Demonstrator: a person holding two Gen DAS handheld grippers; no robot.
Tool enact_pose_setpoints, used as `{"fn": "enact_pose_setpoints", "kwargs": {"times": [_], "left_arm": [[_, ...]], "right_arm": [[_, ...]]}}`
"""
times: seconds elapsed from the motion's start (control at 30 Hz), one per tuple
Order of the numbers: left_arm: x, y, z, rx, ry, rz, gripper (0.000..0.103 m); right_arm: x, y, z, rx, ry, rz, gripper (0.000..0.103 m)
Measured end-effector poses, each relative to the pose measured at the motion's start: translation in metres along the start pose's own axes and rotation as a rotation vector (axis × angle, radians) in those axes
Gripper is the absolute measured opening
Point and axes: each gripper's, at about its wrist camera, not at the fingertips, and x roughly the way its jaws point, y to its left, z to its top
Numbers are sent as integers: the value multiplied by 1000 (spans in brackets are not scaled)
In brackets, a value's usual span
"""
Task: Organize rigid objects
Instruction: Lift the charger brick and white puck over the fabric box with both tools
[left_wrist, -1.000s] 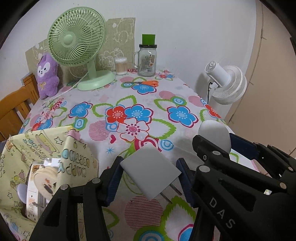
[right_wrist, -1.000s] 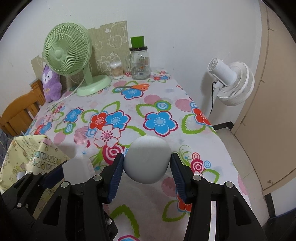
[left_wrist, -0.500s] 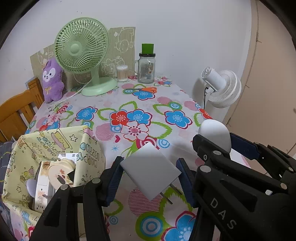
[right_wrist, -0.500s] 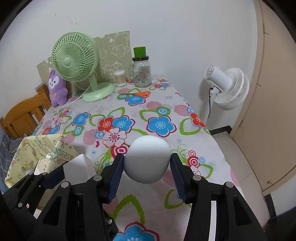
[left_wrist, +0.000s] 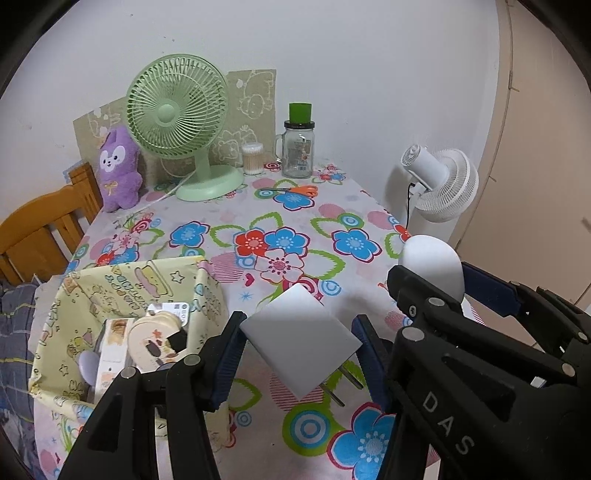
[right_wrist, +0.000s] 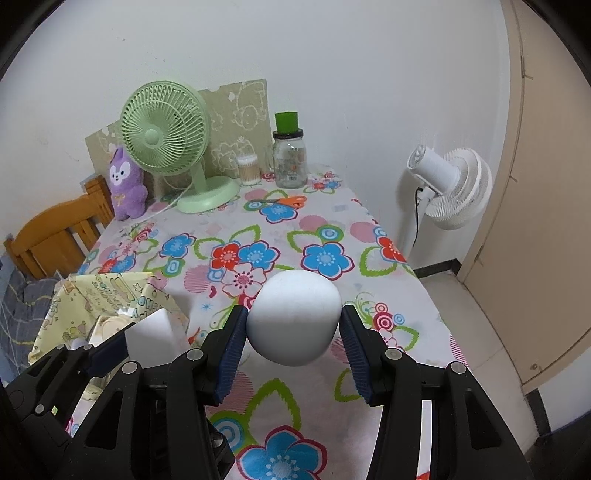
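Yellow bag (left_wrist: 207, 295) already held some things, while both jaws pinched a plug (left_wrist: 299, 341) and ball (right_wrist: 293, 317).

Black hand-held gripper (left_wrist: 299, 354), blue pads (left_wrist: 229, 354), silver screws

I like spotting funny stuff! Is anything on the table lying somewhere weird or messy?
Only the orange scissors lie loose on the tablecloth, near the glass jar. The green fan stands upright. Nothing is spilled or broken.
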Motion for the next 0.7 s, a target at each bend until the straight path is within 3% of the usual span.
{"fn": "enact_pose_setpoints", "kwargs": {"times": [0.7], "left_arm": [[-33,16,1,25,-20,-6,60]], "right_arm": [[-32,22,2,9,-22,32,54]]}}
